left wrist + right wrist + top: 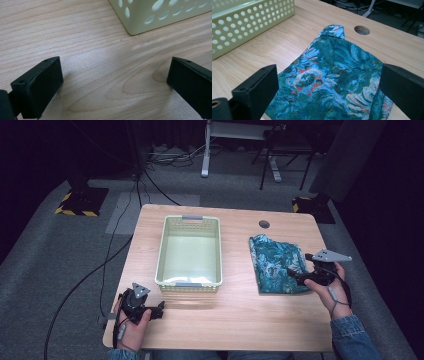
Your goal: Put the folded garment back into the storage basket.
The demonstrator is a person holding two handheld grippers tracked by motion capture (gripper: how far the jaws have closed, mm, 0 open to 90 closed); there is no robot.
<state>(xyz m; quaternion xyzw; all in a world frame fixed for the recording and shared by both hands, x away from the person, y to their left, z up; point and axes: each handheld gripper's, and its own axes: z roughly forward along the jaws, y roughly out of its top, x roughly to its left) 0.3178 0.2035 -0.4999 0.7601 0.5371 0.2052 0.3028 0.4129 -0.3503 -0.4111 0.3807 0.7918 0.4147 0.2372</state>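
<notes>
While the left gripper (159, 310) is resting spread wide beside the basket (189, 251), the right gripper (294, 274) is hovering agape, seemingly just above the folded cloth (274, 262).

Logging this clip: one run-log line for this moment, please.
left hand-held gripper: open, idle over table | right hand-held gripper: open over floral cloth | basket: empty

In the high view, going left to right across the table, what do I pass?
Left gripper → basket → cloth → right gripper, at the cloth's right edge.
</notes>
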